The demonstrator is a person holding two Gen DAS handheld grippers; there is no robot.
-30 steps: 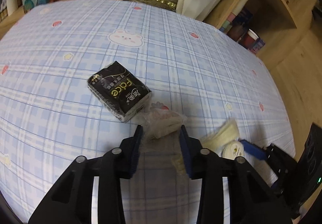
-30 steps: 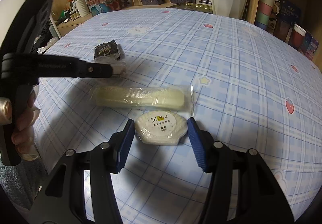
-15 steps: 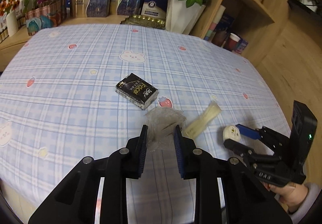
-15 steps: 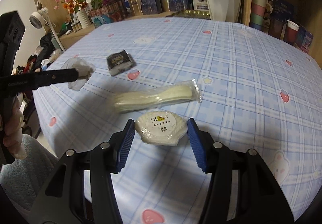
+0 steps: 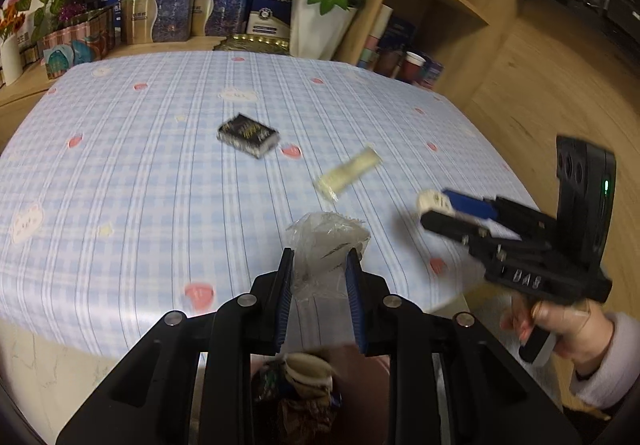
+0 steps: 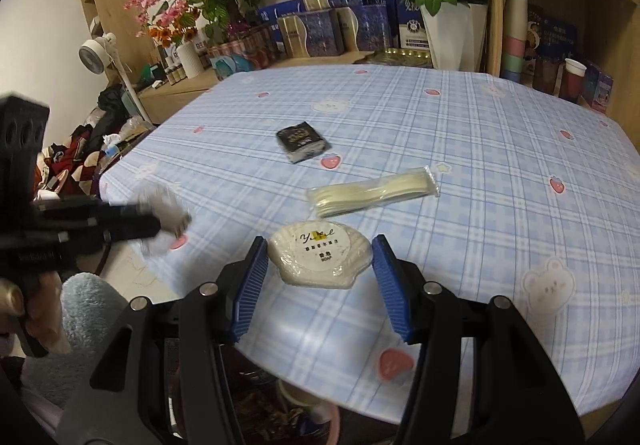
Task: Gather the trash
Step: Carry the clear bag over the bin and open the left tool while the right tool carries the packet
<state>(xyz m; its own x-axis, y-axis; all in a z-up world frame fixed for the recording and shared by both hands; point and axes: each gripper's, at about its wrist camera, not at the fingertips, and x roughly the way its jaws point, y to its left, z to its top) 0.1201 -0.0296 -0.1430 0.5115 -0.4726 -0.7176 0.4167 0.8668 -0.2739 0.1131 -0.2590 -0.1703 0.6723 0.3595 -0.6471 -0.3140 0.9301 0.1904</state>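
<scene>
Two grippers loaded, both off the worktop point(image 6: 500, 165) surface near its front edge. Our left gripper point(image 5: 320, 265) has its blue pads clamped on a crumpled clear plastic wrapper point(image 5: 326, 245), jaws narrow, wrapper bulging out past the fingertips. Our right gripper point(image 6: 320, 257) sits about half open around a shell-shaped wrapped soap point(image 6: 318, 255); both pads touch its sides and it is lifted clear of the cloth. From the left wrist view we see the right gripper point(image 5: 436, 207) out to the right with the soap point(image 5: 434, 201) at its tip, and a hand point(image 5: 560, 321) in a white sleeve on the grip. From the right wrist view the left gripper point(image 6: 160, 223) is at far left, blurred, with the wrapper point(image 6: 166, 211) in it.

On the worktop we have a black tissue pack point(image 6: 303, 141) towards the middle and a clear sleeve of pale plastic cutlery point(image 6: 372, 193) between that pack and the soap, apart from both.

Below the front edge, between the left gripper's arms, we see a bin point(image 5: 304, 397) with trash in it, partly hidden and blurred.
</scene>
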